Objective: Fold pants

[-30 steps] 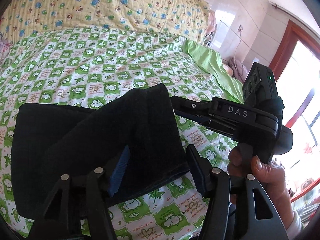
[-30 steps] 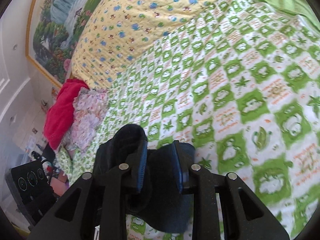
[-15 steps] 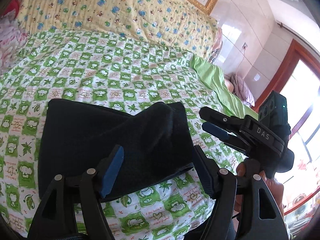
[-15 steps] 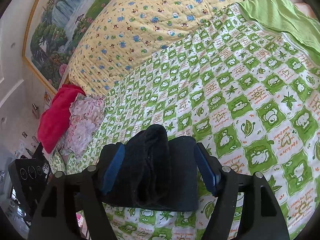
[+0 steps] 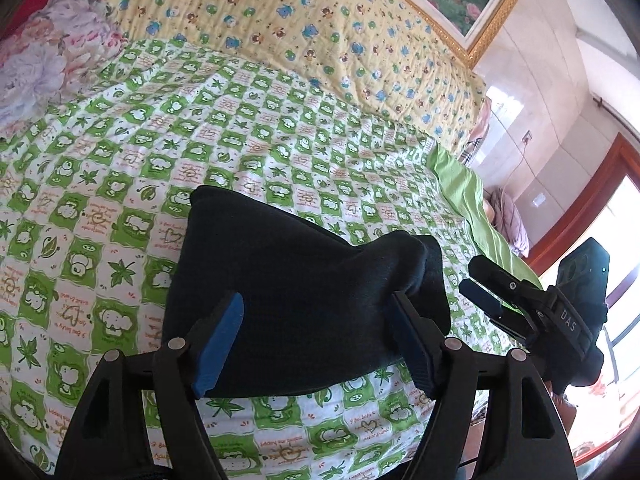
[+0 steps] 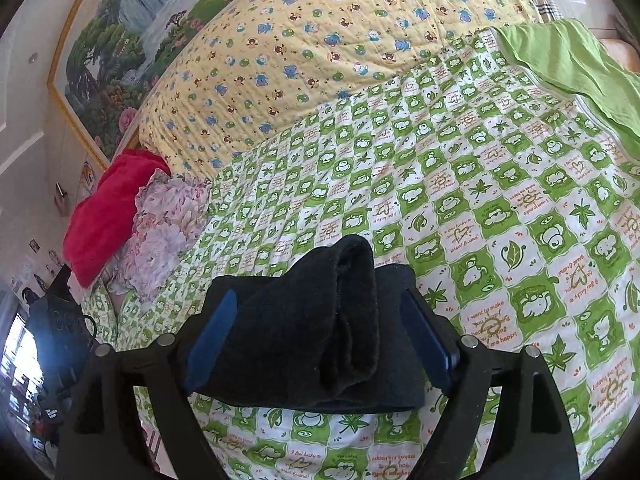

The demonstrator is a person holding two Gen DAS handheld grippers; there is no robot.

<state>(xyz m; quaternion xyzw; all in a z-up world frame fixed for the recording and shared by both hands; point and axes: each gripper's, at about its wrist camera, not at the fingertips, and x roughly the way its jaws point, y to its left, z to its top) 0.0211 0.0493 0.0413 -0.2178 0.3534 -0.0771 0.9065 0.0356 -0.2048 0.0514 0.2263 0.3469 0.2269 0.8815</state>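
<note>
Dark navy fabric, the folded pants [image 5: 296, 280], is seen lying on the bed near its front edge, spread over the green-and-white checked quilt [image 5: 224, 152]. In the left wrist view the left gripper [image 5: 316, 344] is held just above the pants with its blue-padded jaws spread wide, nothing being pinched between them; the right-hand corner of the fabric is bunched up into a raised ridge. The right gripper [image 5: 484, 286] is seen to the right of that corner, apart from the cloth, its jaws parted. In the right wrist view the right gripper [image 6: 320, 344] is likewise spread, and the pants [image 6: 320, 340] are framed between its fingers with a thick rolled fold standing up in the middle, no pad being pressed against it. A yellow patterned quilt [image 6: 320, 40] is laid across the far end of the bed, a red cloth [image 6: 108, 220] and a floral cloth [image 6: 164, 232] are heaped at one side, and a framed landscape painting [image 6: 132, 40] is hung on the wall behind.
</note>
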